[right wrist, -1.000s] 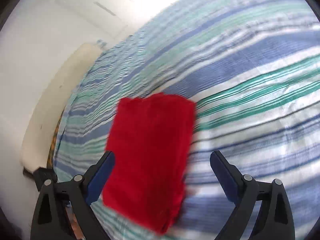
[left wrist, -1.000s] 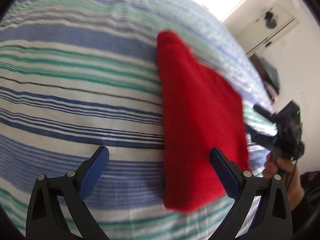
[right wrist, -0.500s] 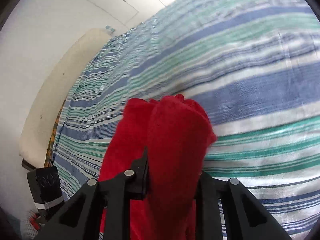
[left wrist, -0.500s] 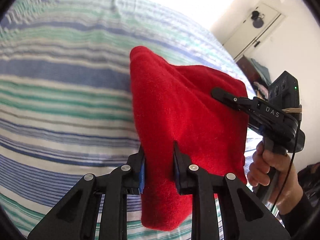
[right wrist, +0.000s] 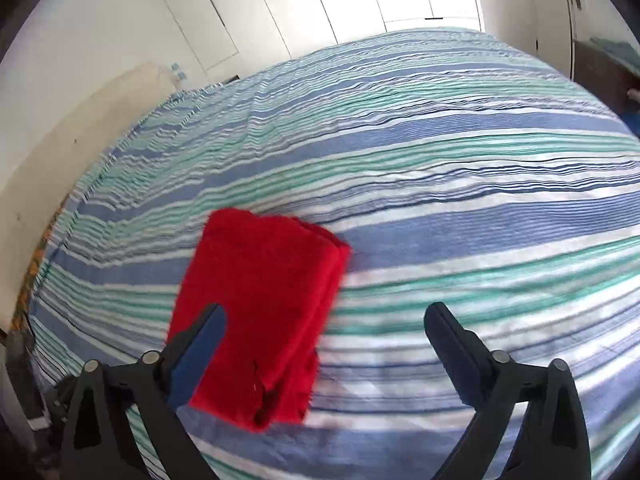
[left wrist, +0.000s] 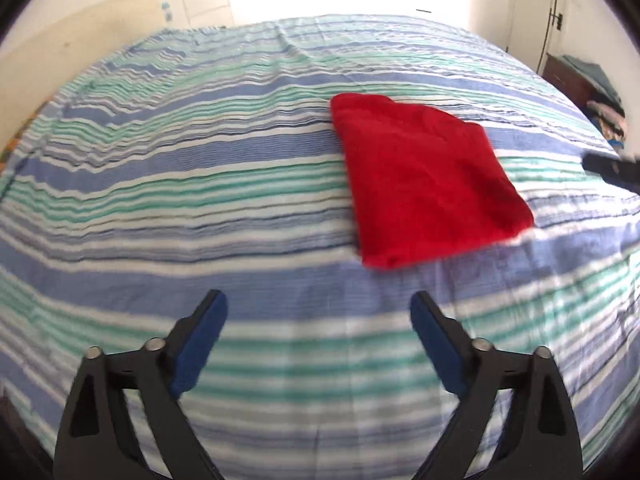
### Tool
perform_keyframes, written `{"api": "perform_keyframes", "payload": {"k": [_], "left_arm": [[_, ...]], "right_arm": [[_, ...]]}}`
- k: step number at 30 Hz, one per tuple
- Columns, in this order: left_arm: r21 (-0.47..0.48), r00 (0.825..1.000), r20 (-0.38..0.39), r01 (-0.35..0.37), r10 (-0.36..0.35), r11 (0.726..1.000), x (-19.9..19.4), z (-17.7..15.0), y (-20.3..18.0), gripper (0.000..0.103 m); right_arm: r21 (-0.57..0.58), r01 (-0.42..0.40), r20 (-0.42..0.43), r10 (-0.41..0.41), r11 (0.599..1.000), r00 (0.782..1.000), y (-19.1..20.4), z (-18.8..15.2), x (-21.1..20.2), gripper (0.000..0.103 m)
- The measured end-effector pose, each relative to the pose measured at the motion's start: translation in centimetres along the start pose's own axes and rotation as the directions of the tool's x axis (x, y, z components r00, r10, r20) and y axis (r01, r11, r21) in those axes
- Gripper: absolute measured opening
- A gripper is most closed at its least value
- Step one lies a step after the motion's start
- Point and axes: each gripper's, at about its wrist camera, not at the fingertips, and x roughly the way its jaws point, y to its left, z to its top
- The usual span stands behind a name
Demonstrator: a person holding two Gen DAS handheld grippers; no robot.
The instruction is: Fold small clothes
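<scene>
A small red cloth (left wrist: pixel 424 184) lies folded on the striped bedsheet (left wrist: pixel 200 208), right of centre in the left wrist view. My left gripper (left wrist: pixel 318 312) hovers nearer than the cloth, its jaws opening wide with nothing between them. In the right wrist view the same red cloth (right wrist: pixel 264 312) lies at lower left, its layered fold edges facing right. My right gripper (right wrist: pixel 326 324) hangs above it, jaws opening wide; the left blue fingertip (right wrist: pixel 212 328) overlaps the cloth's near part in the picture, but neither pad presses on it. A dark tip of the right gripper (left wrist: pixel 612 168) shows at the left view's right edge.
The blue, green and white striped sheet (right wrist: pixel 460 184) covers the whole bed. A cream headboard (right wrist: pixel 68 140) stands along the left. White wardrobe doors (right wrist: pixel 248 12) rise behind the bed. A dark cabinet with piled clothes (left wrist: pixel 592 88) stands at the far right.
Both grippers closed on the red cloth and lifted it half a second ago; now both have let go, opened wide and drawn up and back, with the cloth lying folded on the sheet.
</scene>
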Motion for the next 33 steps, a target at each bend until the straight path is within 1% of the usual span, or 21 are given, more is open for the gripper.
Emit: {"api": "perform_keyframes", "payload": {"k": [2, 4, 6, 10, 12, 15, 21, 25, 28, 33], "left_arm": [[-0.003, 0.999, 0.028, -0.030, 0.030, 1.000, -2.8, -1.7, -0.2, 0.098], [-0.007, 0.999, 0.027, -0.027, 0.027, 1.000, -4.8, -2.6, -0.2, 0.098], [-0.010, 1.000, 0.017, -0.025, 0.025, 1.000, -6.8, -3.4, -0.4, 0.098], [-0.024, 0.995, 0.031, -0.090, 0.091, 0.996, -9.6, -4.5, -1.1, 0.098], [-0.043, 0.996, 0.014, -0.087, 0.088, 0.995, -11.1, -5.6, -1.0, 0.098], [-0.046, 0.997, -0.026, -0.078, 0.077, 0.996, -12.7, -6.9, -1.0, 0.098], [-0.022, 0.991, 0.003, -0.133, 0.133, 0.991, -15.0, -8.3, -1.1, 0.098], [-0.022, 0.989, 0.004, -0.147, 0.148, 0.989, -15.9, -8.5, -0.8, 0.098], [-0.013, 0.987, 0.008, -0.159, 0.159, 0.987, -16.2, -8.7, -1.0, 0.098], [0.020, 0.989, -0.031, -0.141, 0.141, 0.990, -16.5, -9.0, -1.4, 0.098]], "right_arm": [[-0.064, 0.029, -0.036, -0.031, 0.998, 0.999, 1.0, -3.3, -3.0, 0.102], [-0.091, 0.040, -0.054, -0.045, 0.995, 0.998, 1.8, -6.4, -5.9, 0.102], [-0.101, 0.042, -0.052, -0.048, 0.994, 0.998, 3.0, -9.4, -9.3, 0.102], [-0.121, 0.092, -0.030, -0.096, 0.988, 0.995, 5.0, -14.0, -14.1, 0.102], [-0.115, 0.110, -0.027, -0.114, 0.987, 0.993, 5.7, -15.7, -16.0, 0.102], [-0.119, 0.102, -0.030, -0.106, 0.988, 0.994, 6.9, -17.1, -17.9, 0.102], [-0.189, 0.093, -0.044, -0.103, 0.978, 0.994, 9.7, -18.8, -19.9, 0.102], [-0.212, 0.074, -0.041, -0.084, 0.974, 0.996, 11.0, -19.2, -21.2, 0.102], [-0.235, 0.083, -0.028, -0.093, 0.968, 0.995, 11.6, -19.3, -22.1, 0.102], [-0.241, 0.094, -0.027, -0.103, 0.966, 0.994, 11.9, -19.1, -22.9, 0.102]]}}
